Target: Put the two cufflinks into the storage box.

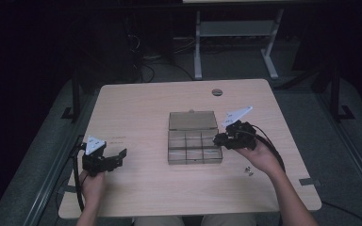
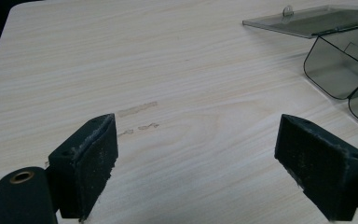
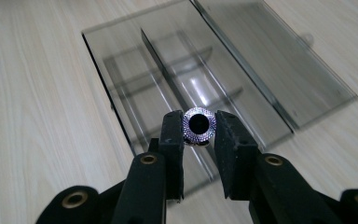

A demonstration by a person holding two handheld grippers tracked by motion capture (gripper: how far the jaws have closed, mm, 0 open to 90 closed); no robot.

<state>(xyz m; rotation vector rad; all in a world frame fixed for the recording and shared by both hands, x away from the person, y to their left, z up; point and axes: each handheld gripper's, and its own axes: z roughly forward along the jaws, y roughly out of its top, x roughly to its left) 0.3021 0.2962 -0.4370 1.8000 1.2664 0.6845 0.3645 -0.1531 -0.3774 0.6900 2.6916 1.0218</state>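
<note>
At the left of the bench [image 1: 136, 108], the left hand-held gripper [image 1: 115, 159] rests with jaws wide apart and nothing between them. In the middle lies the clear compartment box [image 1: 194, 147], lid flat behind it. At its right edge, the right hand-held gripper [image 3: 199, 140] pinches a small knurled ring [image 3: 198, 125] above the compartments; gripped only by its rounded rim, it could slip, bounce off a divider and land in the wrong cell.

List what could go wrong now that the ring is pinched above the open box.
1. The right hand-held gripper pinches the small sparkly ring only at its pad tips; it may slip out.
2. The organizer box has narrow compartments; the ring could bounce out.
3. Another small piece sits near the right wrist and could be knocked.
</note>
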